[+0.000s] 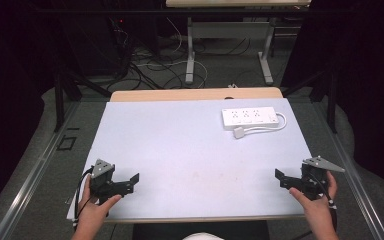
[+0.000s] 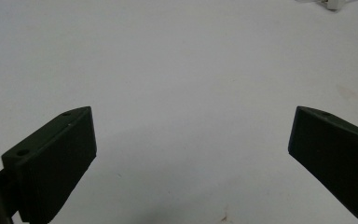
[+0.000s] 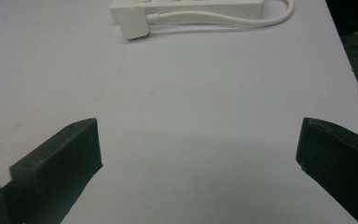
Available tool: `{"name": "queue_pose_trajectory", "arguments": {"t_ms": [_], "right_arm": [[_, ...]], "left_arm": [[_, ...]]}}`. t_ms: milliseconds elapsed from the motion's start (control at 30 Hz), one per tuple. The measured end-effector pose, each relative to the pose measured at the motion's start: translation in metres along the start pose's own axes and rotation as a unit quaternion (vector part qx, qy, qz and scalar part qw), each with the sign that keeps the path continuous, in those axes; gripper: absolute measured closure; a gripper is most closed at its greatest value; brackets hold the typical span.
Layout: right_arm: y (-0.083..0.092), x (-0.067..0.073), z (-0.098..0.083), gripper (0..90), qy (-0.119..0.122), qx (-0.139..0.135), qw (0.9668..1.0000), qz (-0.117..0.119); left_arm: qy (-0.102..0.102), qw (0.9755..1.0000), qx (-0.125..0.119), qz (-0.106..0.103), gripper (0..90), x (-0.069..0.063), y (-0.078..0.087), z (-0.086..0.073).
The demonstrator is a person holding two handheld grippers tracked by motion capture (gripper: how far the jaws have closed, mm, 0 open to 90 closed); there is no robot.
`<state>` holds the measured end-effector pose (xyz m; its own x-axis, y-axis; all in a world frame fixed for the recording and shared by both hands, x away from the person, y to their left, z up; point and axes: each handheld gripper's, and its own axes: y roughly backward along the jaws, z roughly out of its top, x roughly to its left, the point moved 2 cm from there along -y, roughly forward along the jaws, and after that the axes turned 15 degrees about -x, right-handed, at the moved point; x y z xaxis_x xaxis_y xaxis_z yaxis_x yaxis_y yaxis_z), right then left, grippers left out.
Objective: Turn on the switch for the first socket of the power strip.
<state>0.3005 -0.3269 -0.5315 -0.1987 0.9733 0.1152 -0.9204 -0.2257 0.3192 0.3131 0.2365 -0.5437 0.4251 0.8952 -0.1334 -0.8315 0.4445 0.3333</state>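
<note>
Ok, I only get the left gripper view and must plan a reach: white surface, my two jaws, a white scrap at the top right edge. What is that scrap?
Observer: It belongs to a white power strip lying flat at the table's far right; the scrap is probably its plug.
Operator: Is the plug in a socket?
Observer: No. The cord loops round from the strip's right end and the plug lies loose on the table, just before the strip.
Operator: Where is the other gripper?
Observer: The right gripper sits near the table's front right corner, jaws open, nothing between them.
</note>
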Motion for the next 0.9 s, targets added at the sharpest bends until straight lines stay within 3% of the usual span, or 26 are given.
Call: {"name": "queue_pose_trajectory", "arguments": {"t_ms": [100, 133, 200, 433, 600, 900], "right_arm": [[-0.001, 0.000, 0.000, 0.0, -0.002, -0.003, 1.0000, -0.007], [-0.004, 0.000, -0.001, 0.0, -0.001, -0.020, 0.9998, -0.010], [-0.004, 0.000, -0.001, 0.0, -0.003, 0.004, 0.9999, -0.009], [-0.008, 0.002, 0.002, 0.0, 0.009, 0.000, 1.0000, -0.003], [-0.010, 0.003, 0.006, 0.0, -0.019, 0.003, 0.9998, 0.002], [-0.014, 0.002, 0.012, 0.0, 0.008, 0.011, 0.9999, 0.004]], "left_arm": [[-0.002, 1.0000, 0.001, -0.001, 1.2, 0.000, -0.001, 0.000], [-0.003, 1.0000, 0.002, -0.002, 1.2, -0.001, -0.001, 0.001], [-0.001, 1.0000, 0.000, -0.001, 1.3, -0.001, -0.001, 0.001], [-0.002, 1.0000, 0.001, 0.000, 1.9, -0.002, 0.001, 0.000], [-0.002, 1.0000, 0.001, 0.001, 2.2, -0.003, 0.001, 0.000], [-0.001, 1.0000, 0.003, 0.005, 2.6, -0.002, 0.000, 0.000]]}}
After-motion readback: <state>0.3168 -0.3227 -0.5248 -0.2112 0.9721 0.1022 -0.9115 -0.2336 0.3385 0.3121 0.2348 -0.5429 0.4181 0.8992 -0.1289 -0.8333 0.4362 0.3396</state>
